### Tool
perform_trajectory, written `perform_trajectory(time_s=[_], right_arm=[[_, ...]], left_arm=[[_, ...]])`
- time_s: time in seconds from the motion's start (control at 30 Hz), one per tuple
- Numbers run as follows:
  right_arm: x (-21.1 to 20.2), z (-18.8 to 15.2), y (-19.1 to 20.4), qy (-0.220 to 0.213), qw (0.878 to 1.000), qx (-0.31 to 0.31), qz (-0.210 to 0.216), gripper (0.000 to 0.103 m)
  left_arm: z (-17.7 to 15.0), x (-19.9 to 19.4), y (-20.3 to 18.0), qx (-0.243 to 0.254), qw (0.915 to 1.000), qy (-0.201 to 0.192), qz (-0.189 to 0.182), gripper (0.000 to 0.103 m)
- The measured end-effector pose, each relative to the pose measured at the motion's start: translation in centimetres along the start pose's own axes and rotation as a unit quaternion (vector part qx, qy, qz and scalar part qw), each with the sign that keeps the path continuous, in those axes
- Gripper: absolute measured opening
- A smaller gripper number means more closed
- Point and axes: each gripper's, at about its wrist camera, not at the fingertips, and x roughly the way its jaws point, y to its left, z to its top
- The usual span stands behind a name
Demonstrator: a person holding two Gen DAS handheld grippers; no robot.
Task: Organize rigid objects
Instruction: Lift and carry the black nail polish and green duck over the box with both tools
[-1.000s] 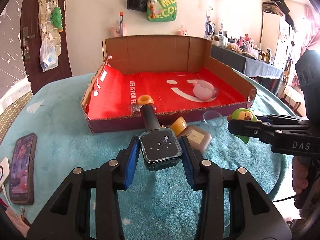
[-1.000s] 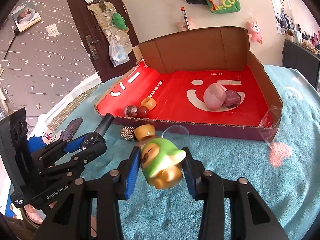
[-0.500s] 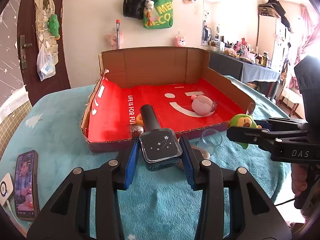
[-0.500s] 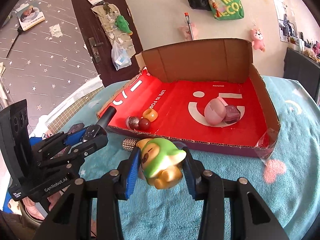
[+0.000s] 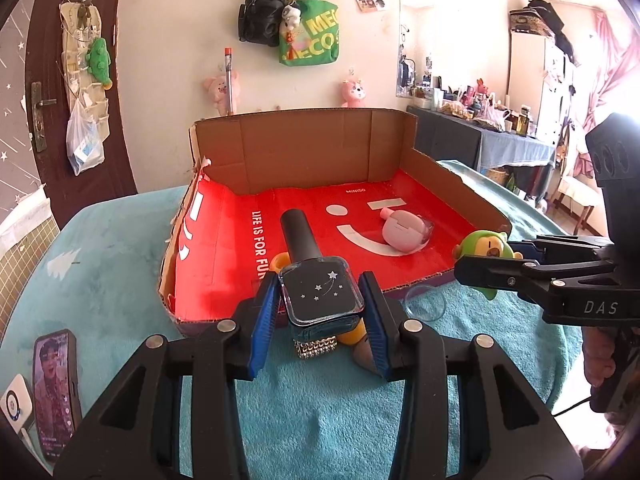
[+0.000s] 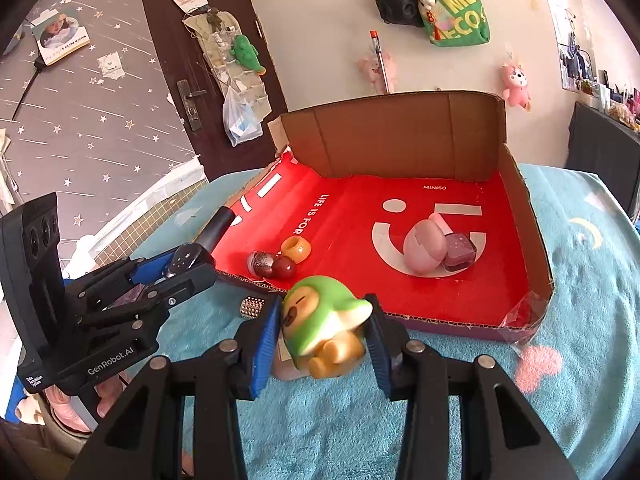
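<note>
My left gripper point(image 5: 320, 300) is shut on a dark nail polish bottle point(image 5: 322, 294) with silver stars and a black cap, held above the teal cloth just before the red cardboard tray point(image 5: 224, 248). My right gripper point(image 6: 322, 330) is shut on a green and yellow toy figure point(image 6: 324, 326), also near the tray's front wall point(image 6: 440, 322). Each gripper shows in the other's view: the right point(image 5: 468, 270) with the toy point(image 5: 484, 245), the left point(image 6: 192, 268) with the bottle point(image 6: 188, 258). Inside the tray lie a pink egg case point(image 6: 424, 248), a purple box point(image 6: 460, 252), an orange ring point(image 6: 296, 249) and two round dark red pieces point(image 6: 272, 266).
On the cloth under the grippers sit a rhinestone cylinder point(image 6: 253, 307), a clear round lid point(image 5: 425, 304) and a brown piece point(image 6: 286, 364), partly hidden. A phone point(image 5: 54, 388) and a white device point(image 5: 14, 406) lie at the left. The tray's back flap point(image 5: 304, 148) stands tall.
Both grippers have risen a little with their objects still held. The tray floor now shows more fully in both views.
</note>
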Motion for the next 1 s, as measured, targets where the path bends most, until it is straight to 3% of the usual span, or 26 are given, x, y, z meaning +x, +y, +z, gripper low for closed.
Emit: perform_trajectory(time_s=[0.4, 1.0], right_arm=[[0.7, 1.7, -0.5, 0.0, 1.0, -0.006, -0.004, 0.044], [3.1, 3.7, -2.8, 0.016, 1.0, 0.019, -0.019, 0.044]], left_arm=[[1.4, 0.9, 0.2, 0.004, 0.9999, 0.0, -0.015, 0.038], [3.0, 4.6, 0.0, 0.016, 0.9992, 0.031, -0.02, 0.038]])
